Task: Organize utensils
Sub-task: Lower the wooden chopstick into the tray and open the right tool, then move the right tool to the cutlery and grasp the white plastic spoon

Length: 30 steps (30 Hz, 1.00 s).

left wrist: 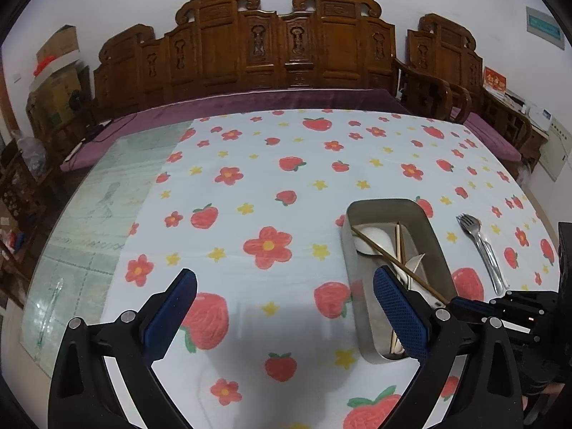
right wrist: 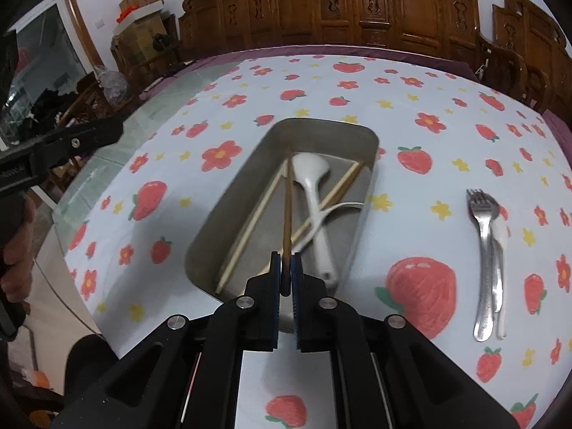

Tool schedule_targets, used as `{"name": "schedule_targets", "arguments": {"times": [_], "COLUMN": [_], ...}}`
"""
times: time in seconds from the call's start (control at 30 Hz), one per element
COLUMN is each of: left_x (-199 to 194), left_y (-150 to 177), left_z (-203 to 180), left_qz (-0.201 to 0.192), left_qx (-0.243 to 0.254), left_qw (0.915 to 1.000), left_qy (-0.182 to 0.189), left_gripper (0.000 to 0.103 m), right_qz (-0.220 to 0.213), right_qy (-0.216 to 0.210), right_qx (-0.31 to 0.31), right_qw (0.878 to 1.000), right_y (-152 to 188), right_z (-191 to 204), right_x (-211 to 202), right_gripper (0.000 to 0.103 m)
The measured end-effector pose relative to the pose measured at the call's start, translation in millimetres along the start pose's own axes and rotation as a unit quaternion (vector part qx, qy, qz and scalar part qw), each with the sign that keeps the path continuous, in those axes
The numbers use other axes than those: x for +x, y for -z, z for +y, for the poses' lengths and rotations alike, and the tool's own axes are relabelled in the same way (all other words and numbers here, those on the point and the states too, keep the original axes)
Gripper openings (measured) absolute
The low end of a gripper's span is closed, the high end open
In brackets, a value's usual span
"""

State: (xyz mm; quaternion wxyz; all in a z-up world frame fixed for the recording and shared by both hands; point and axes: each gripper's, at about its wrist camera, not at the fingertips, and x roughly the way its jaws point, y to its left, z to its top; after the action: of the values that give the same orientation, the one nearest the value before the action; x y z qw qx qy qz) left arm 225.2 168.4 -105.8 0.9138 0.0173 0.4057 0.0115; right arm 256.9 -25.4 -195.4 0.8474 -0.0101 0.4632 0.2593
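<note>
While the right claw [right wrist: 286,275] pinches its near end, the dark chopstick [right wrist: 287,214] points away into the tray [right wrist: 228,214].

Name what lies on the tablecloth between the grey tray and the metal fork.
Nothing: in the right wrist view the stretch between the grey tray and the metal fork is bare printed tablecloth. The left wrist view agrees.

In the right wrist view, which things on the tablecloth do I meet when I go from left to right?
Pale chopstick → dark chopstick held in the right gripper → white spoon → right wall of the tray → fork.
</note>
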Motion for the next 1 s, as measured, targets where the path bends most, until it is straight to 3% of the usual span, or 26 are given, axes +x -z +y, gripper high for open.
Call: {"name": "schedule_targets", "arguments": {"times": [0.17,0.2,0.47,0.77,1.0], "left_x": [-0.5,-0.6,-5.5,-4.5,5.7], "left_y": [0.7,1.1,2.2,0.8,3.6], "left_z": [0.7,0.5,-27.0,-99.1,-149.1], "left_qz": [0.000,0.000,-0.005,-0.014,-0.009], "left_qx": [0.001,0.002,0.018,0.054,0.064], "left_qw": [1.0000,1.0000,0.9997,0.9968,0.9938], "left_qy": [0.000,0.000,0.017,0.057,0.090], "left_gripper": [0.095,0.095,0.095,0.095,0.095], "right_qz": [-0.004,-0.007,-0.059,-0.090,-0.068], "right_qy": [-0.028,-0.026,-0.017,0.065,0.111], "right_qx": [-0.017,-0.020,-0.046,-0.060,-0.031], "right_qw": [0.999,0.999,0.997,0.992,0.991], "right_y": [2.0,3.1,7.5,24.1,31.5], "right_z": [5.5,5.0,-15.6,-98.2,-175.0], "right_x": [0.2,-1.2,-41.6,-86.4,-71.6], "right_gripper": [0.011,0.015,0.015,0.015,0.015]}}
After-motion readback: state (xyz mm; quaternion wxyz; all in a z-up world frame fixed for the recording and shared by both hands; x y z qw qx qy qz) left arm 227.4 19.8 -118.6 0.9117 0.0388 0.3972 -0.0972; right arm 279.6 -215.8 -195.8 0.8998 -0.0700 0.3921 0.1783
